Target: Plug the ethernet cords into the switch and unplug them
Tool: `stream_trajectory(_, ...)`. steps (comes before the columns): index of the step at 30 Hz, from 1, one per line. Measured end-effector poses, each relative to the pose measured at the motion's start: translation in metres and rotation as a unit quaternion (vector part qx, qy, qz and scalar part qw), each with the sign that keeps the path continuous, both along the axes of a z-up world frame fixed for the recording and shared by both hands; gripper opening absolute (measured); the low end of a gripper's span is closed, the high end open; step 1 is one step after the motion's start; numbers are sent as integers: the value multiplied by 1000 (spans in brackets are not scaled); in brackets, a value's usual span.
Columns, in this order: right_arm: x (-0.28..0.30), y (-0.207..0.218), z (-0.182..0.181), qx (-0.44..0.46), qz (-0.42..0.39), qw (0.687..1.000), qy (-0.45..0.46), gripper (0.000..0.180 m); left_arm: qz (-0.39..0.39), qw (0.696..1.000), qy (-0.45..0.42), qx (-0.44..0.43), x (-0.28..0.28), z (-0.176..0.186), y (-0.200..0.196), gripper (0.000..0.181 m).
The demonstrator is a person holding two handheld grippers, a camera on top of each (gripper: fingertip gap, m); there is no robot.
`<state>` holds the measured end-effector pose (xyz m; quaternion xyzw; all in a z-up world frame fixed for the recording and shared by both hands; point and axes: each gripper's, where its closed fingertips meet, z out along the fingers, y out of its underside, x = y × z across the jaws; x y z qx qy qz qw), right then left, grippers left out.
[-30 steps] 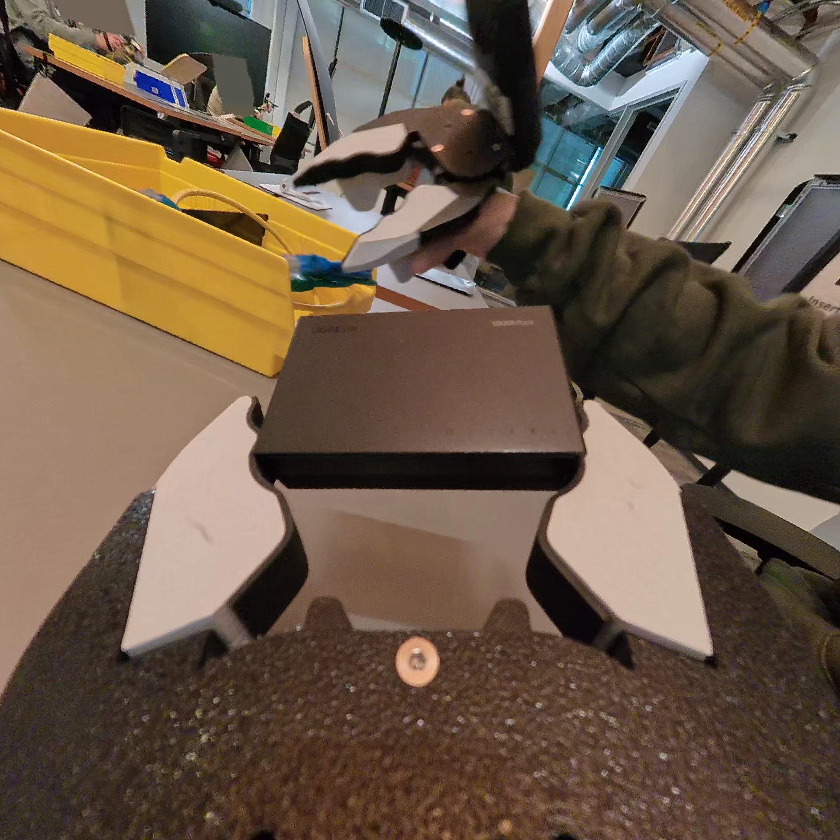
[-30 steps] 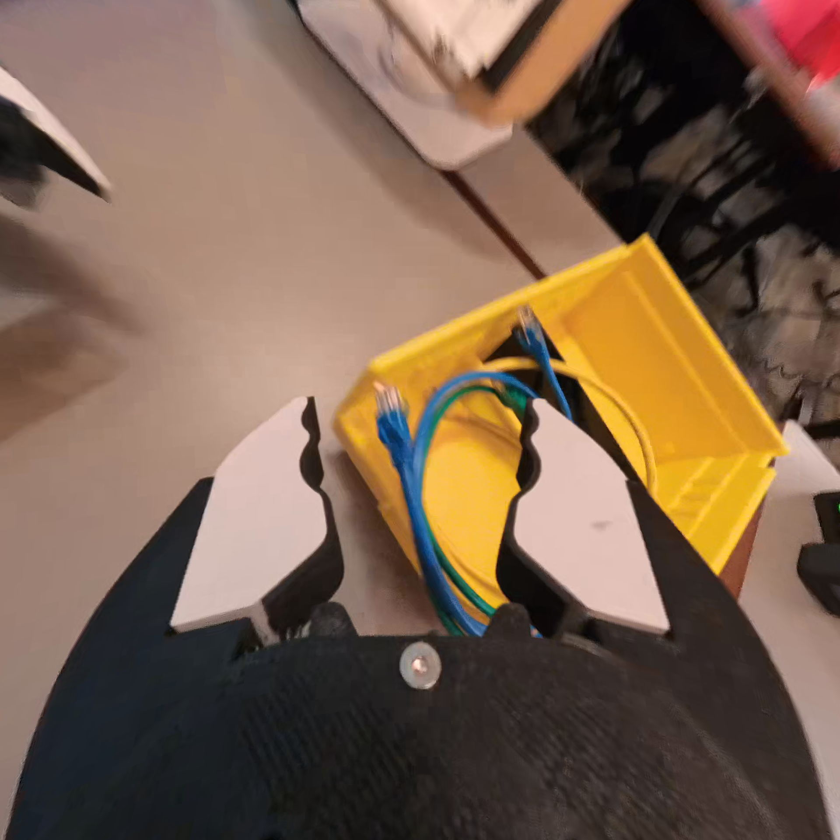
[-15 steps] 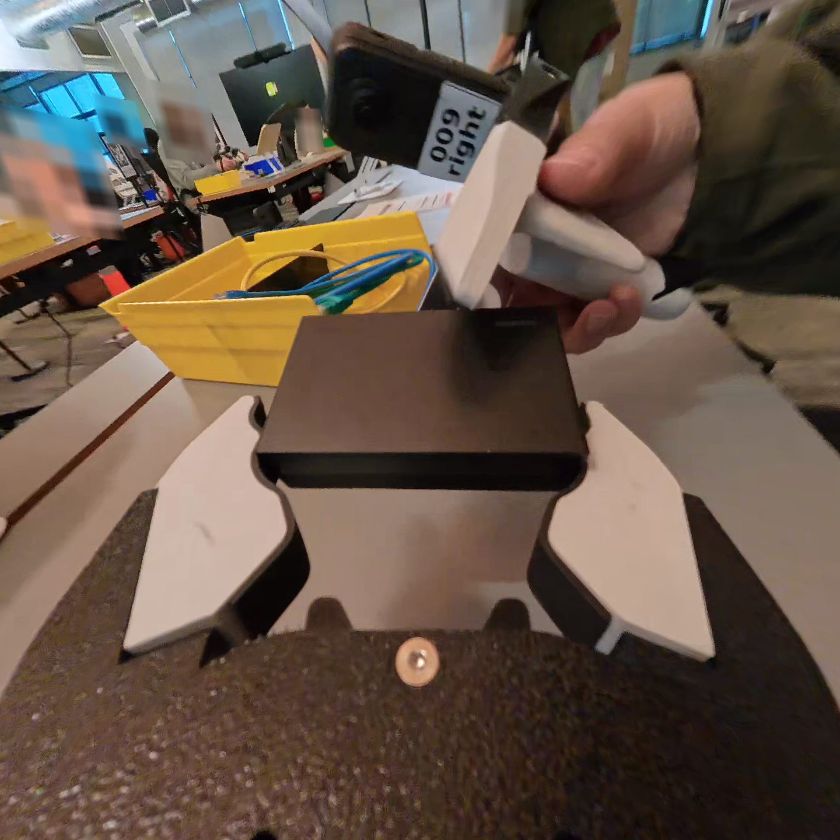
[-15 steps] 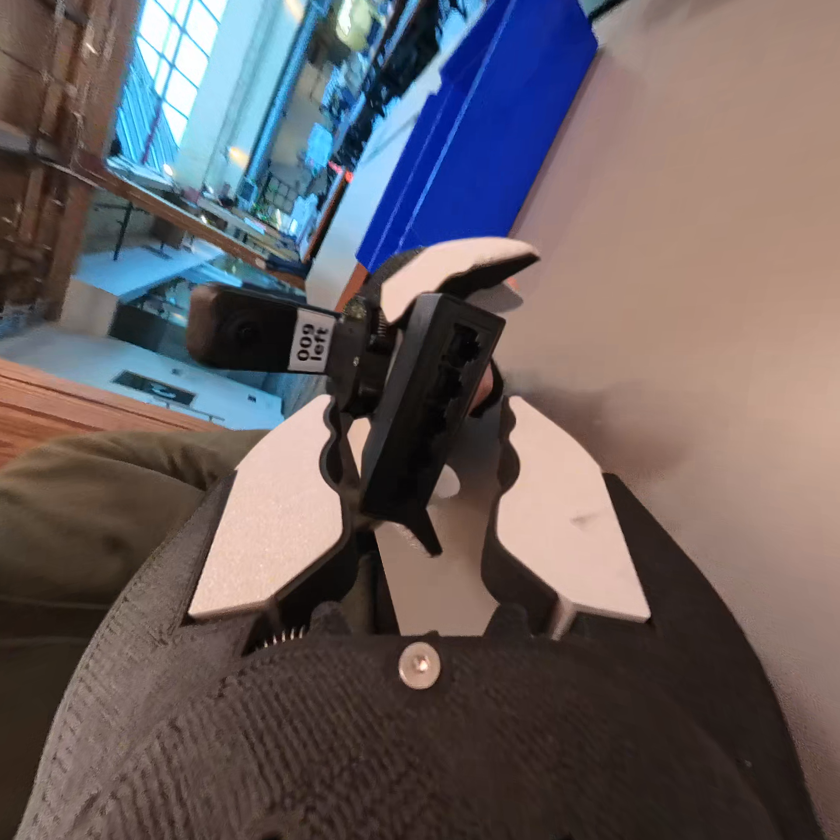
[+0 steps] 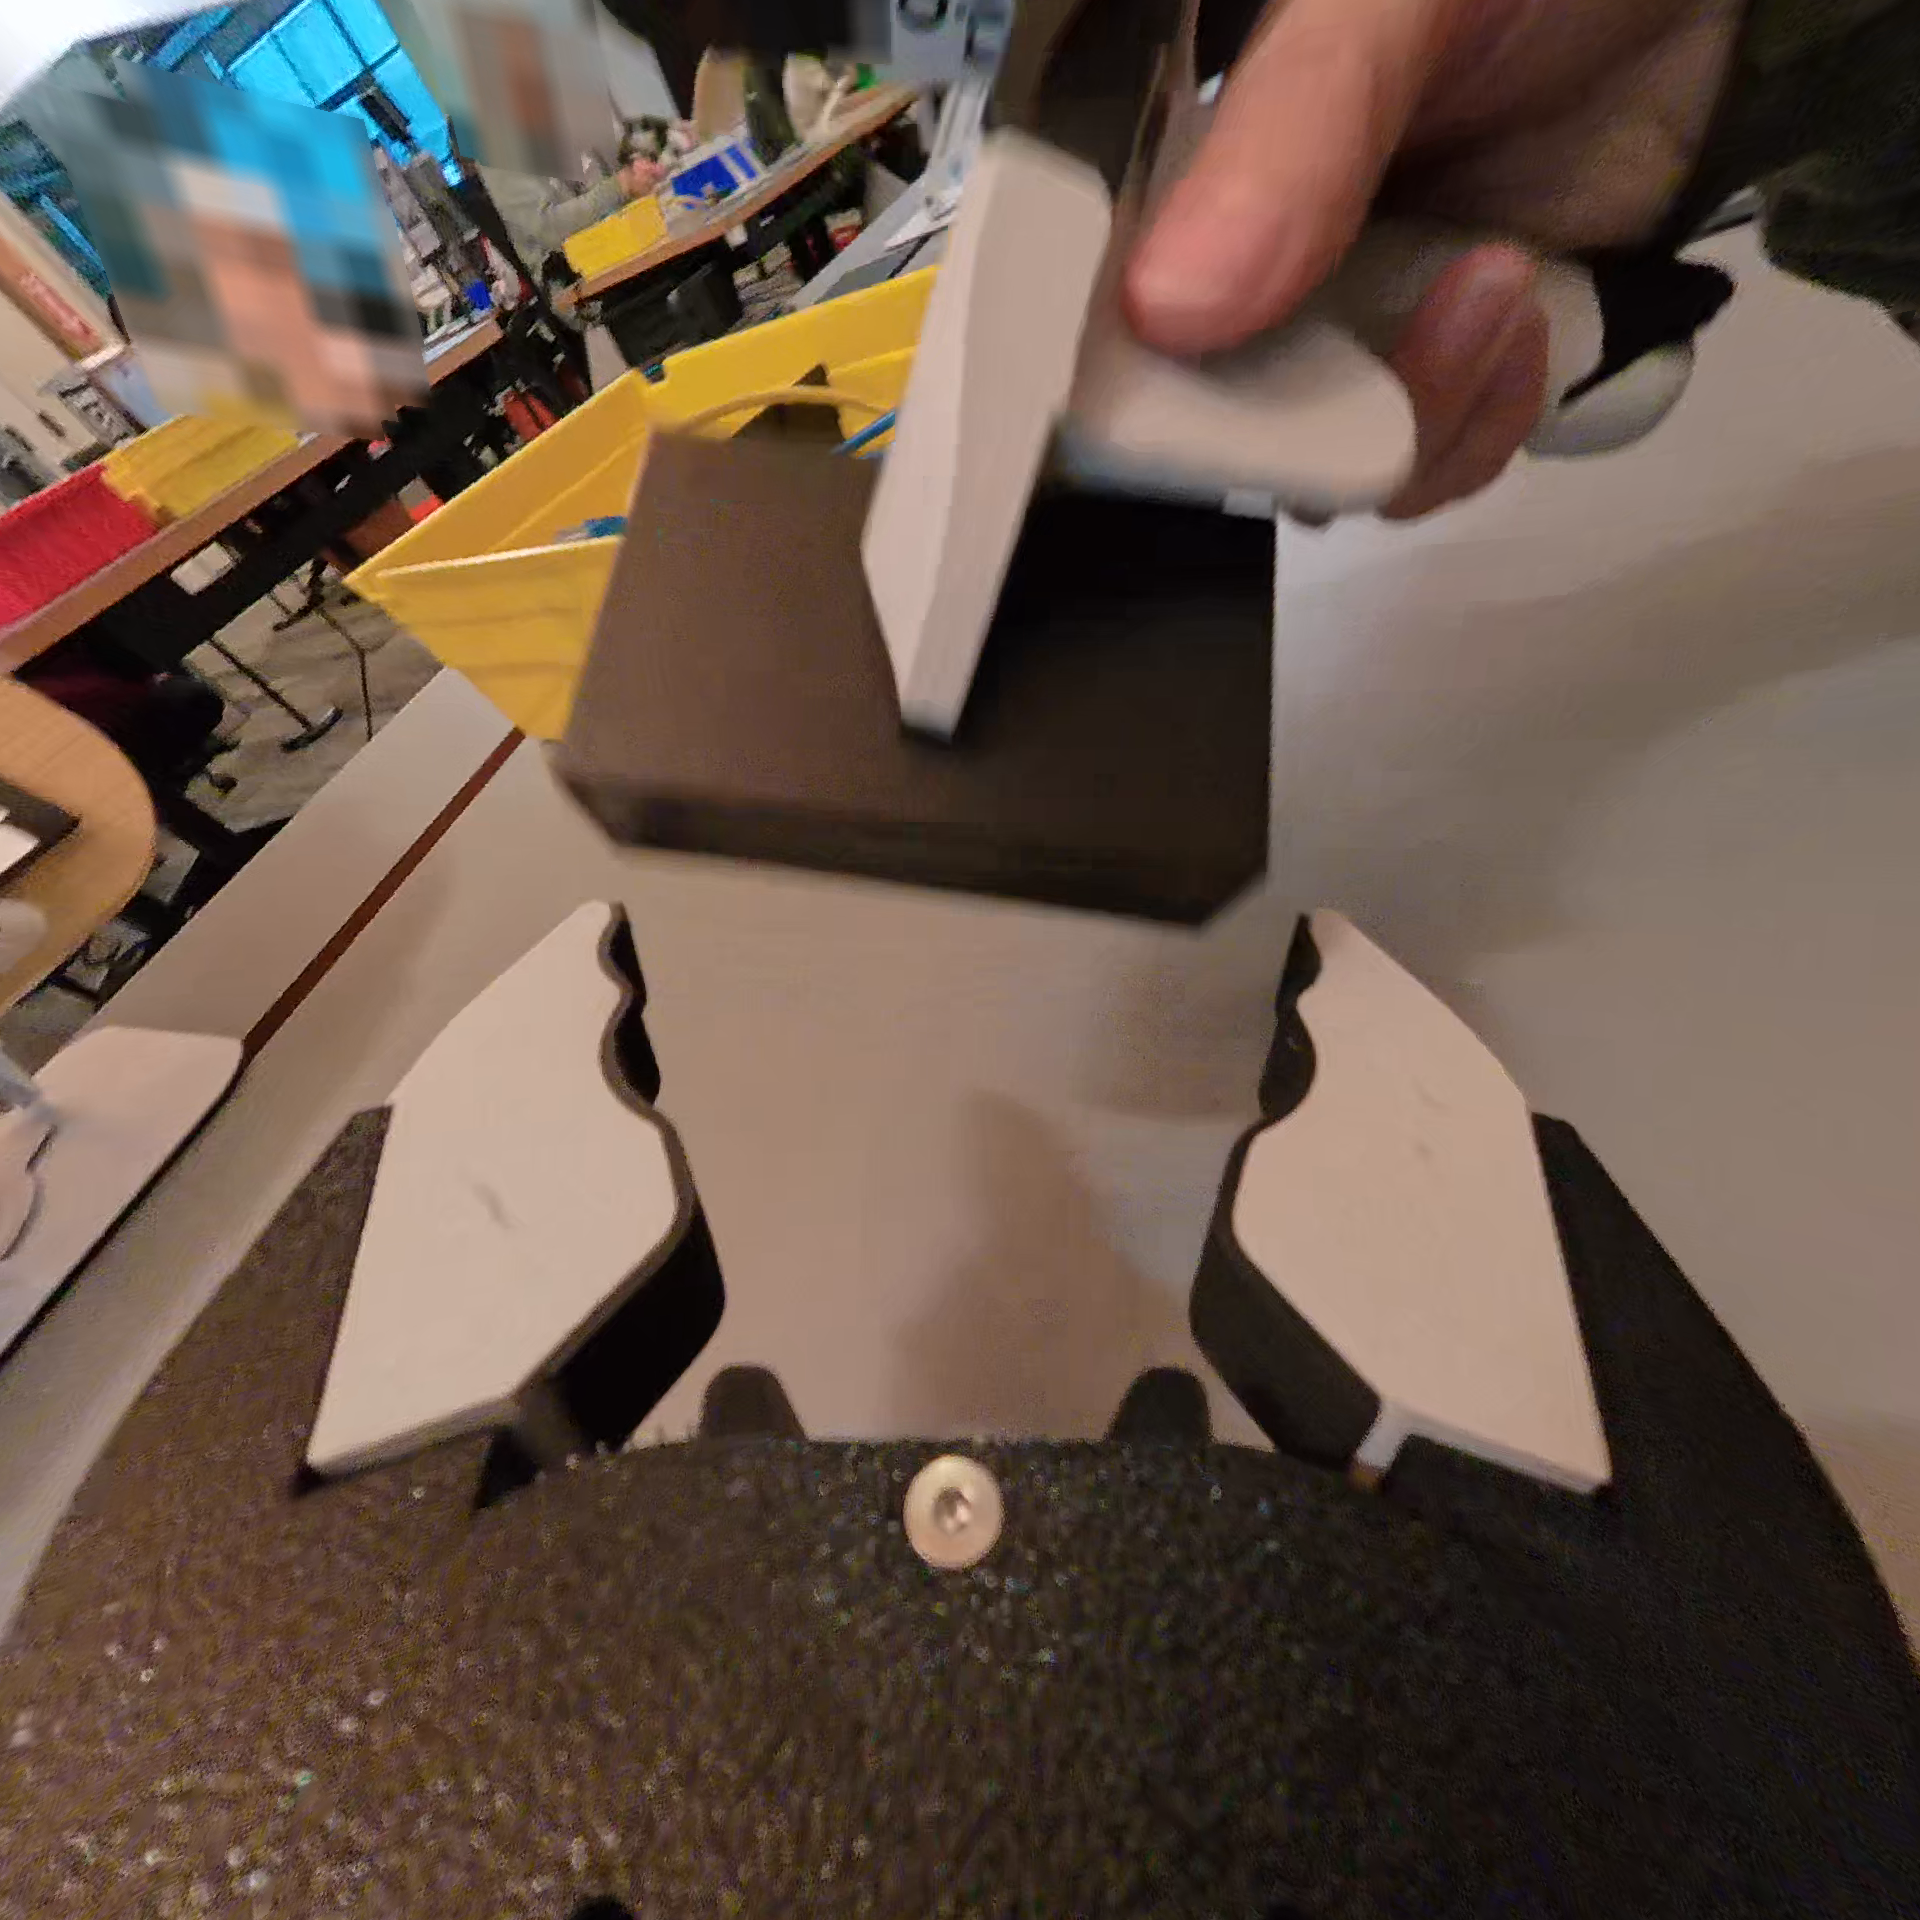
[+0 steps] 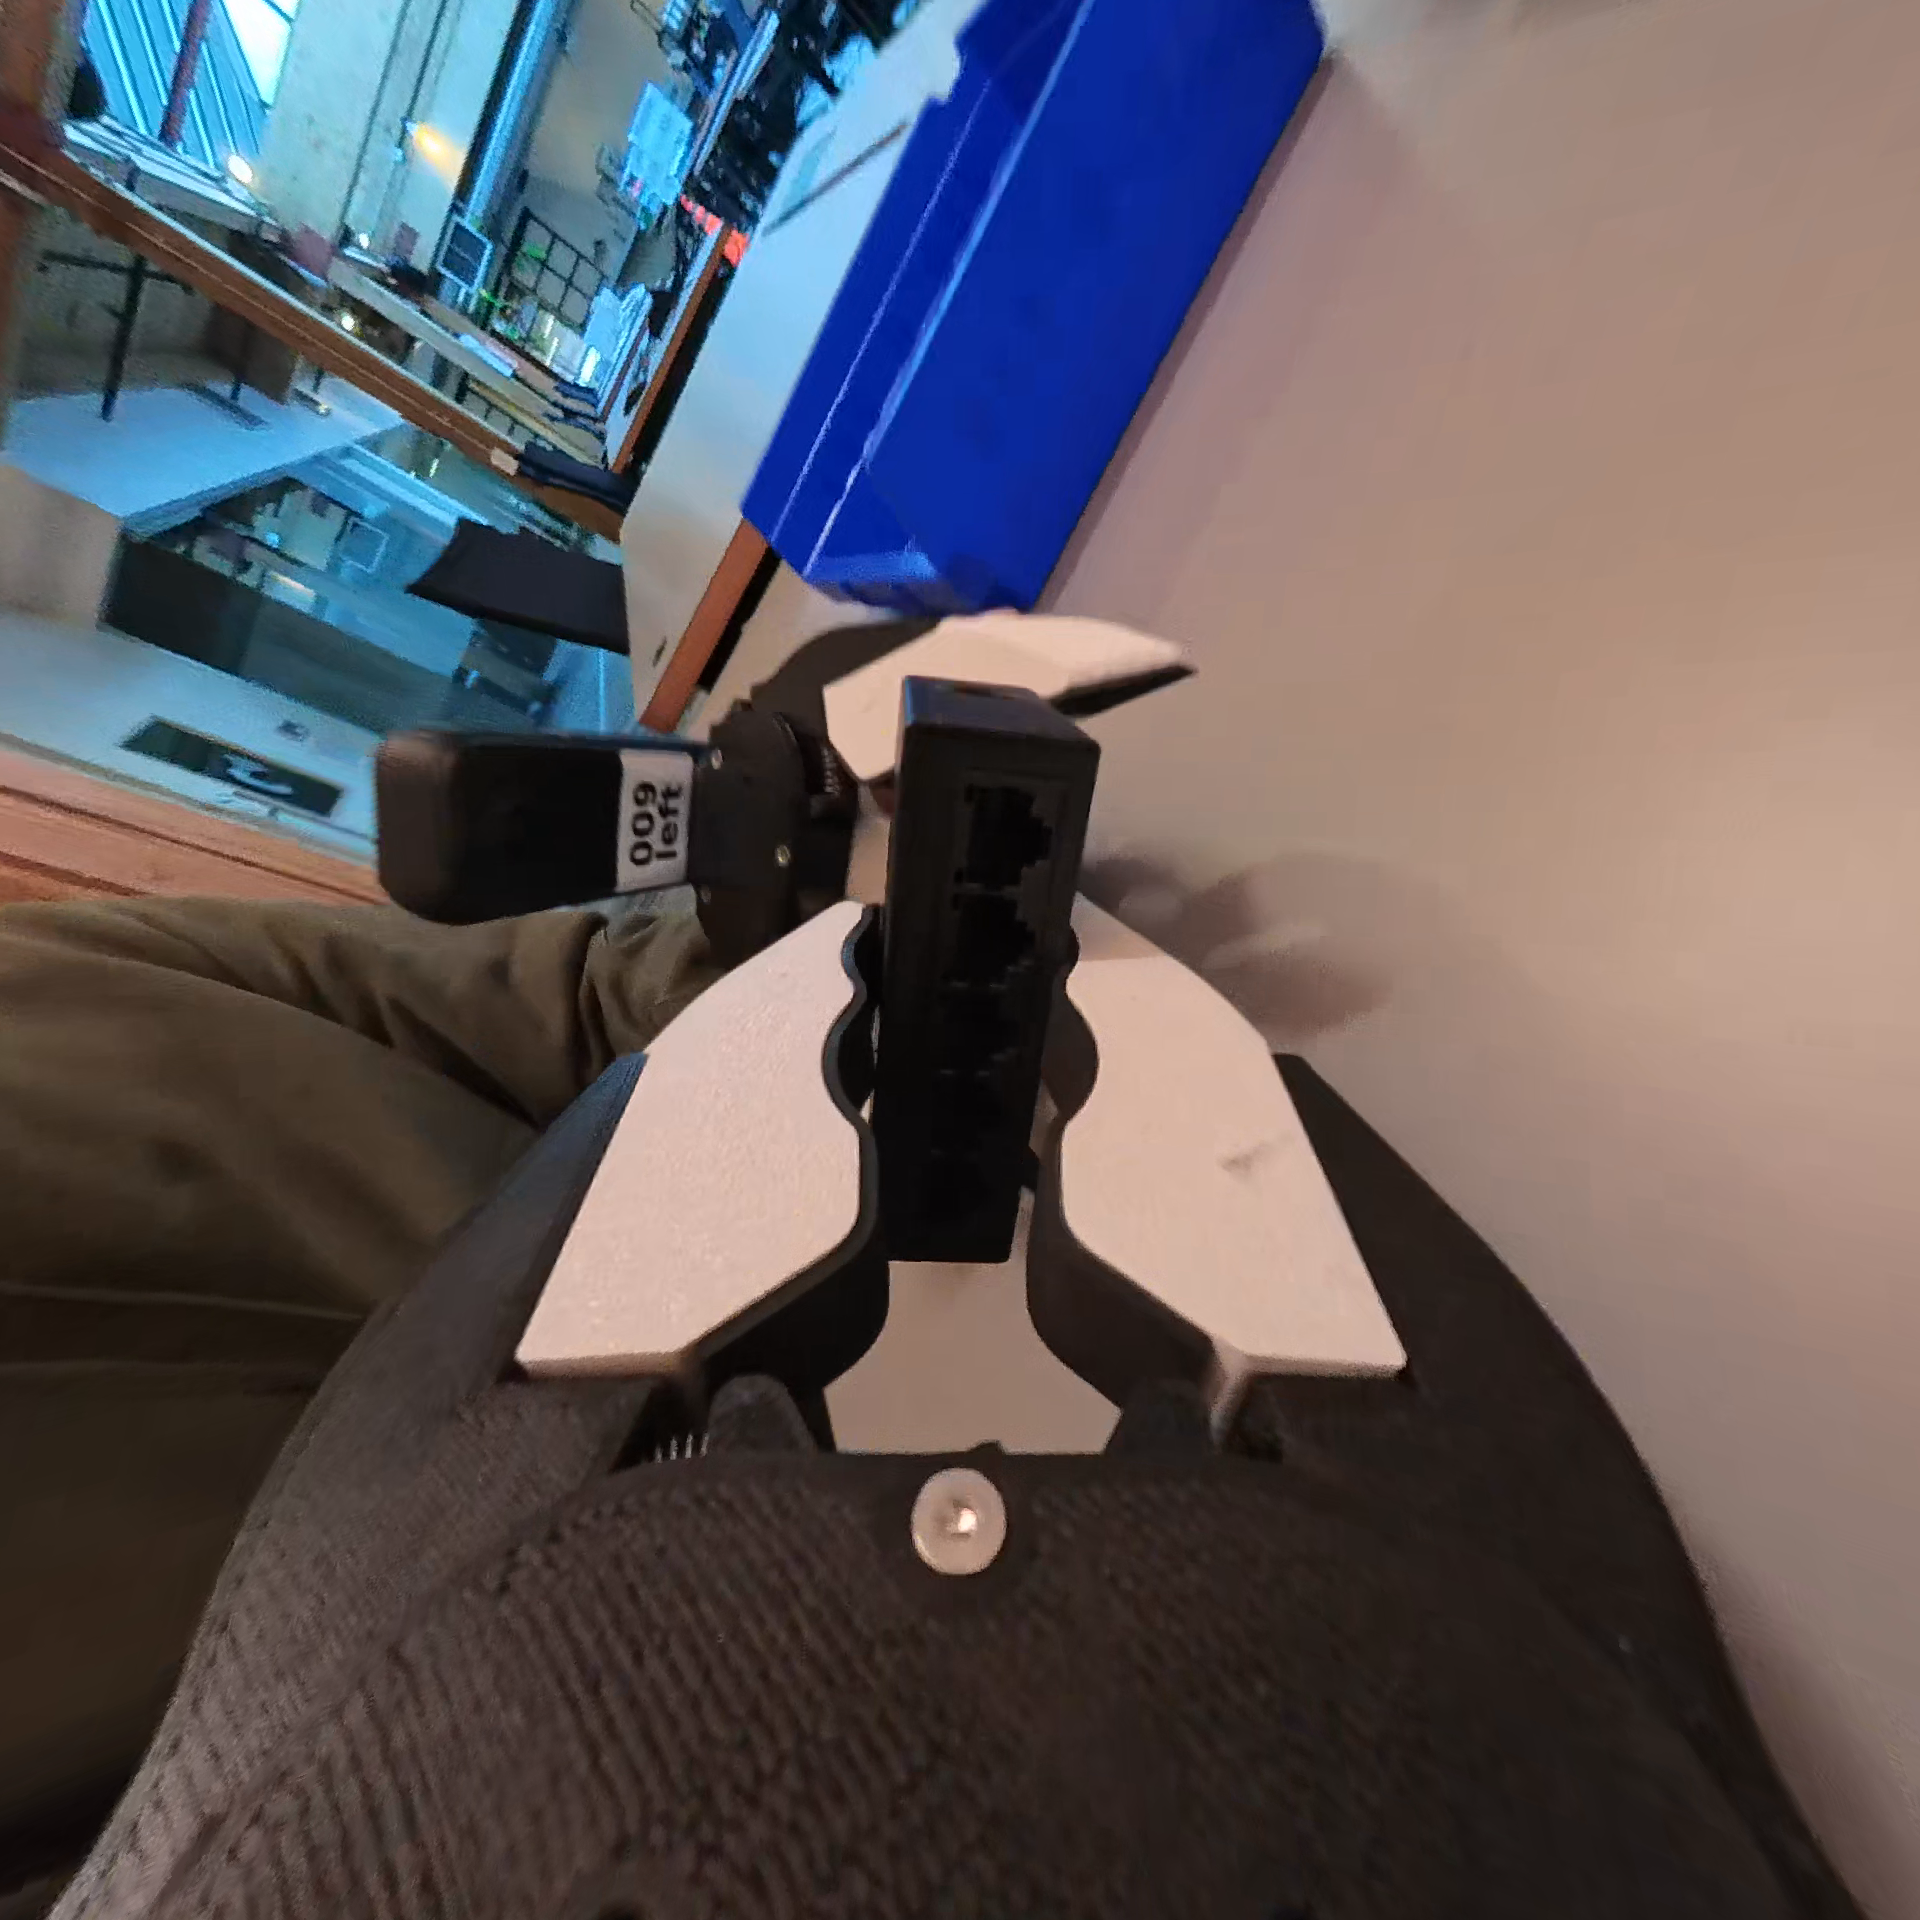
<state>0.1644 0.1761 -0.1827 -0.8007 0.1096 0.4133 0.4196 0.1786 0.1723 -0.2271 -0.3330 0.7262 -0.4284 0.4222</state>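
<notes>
The black ethernet switch [image 6: 977, 987] stands on edge between my right gripper's [image 6: 966, 925] two white fingers, ports facing the camera. Both pads press on its flat faces, so my right gripper is shut on it. In the left wrist view the switch [image 5: 790, 707] hangs just ahead of my left gripper [image 5: 956, 935], which is open and empty with its fingertips clear of the switch. One white finger [image 5: 977, 416] of the right gripper lies across the switch's top face. Blue ethernet cords [image 5: 592, 530] lie in the yellow bin [image 5: 499, 613] behind.
A hand [image 5: 1403, 208] in a green sleeve [image 6: 260, 1091] holds the right gripper. A blue bin [image 6: 1039, 312] stands on the grey table [image 6: 1558, 727] beyond the switch. The left gripper's camera [image 6: 540, 821] sits just left of the switch. Other desks and red and yellow bins lie far left.
My right gripper has closed on the switch. My left gripper, which held the switch, has let it go and drawn back from it.
</notes>
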Motion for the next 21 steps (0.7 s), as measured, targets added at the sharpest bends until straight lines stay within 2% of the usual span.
stream_trajectory(4,69,1,37,20,-77,996,-43,29,27,999,13,-37,2,1,12,107)
stream_trajectory(9,199,-5,74,4,-240,967,-91,29,43,995,31,-79,4,0,22,105)
stream_trajectory(14,301,-18,44,-91,-339,933,-81,29,57,991,55,-105,5,-6,30,100)
stream_trajectory(16,328,-18,33,-95,-381,918,-52,29,53,990,59,-118,5,-6,29,100)
stream_trajectory(21,358,-10,2,-125,-410,903,-31,29,51,988,65,-131,5,-6,30,97)
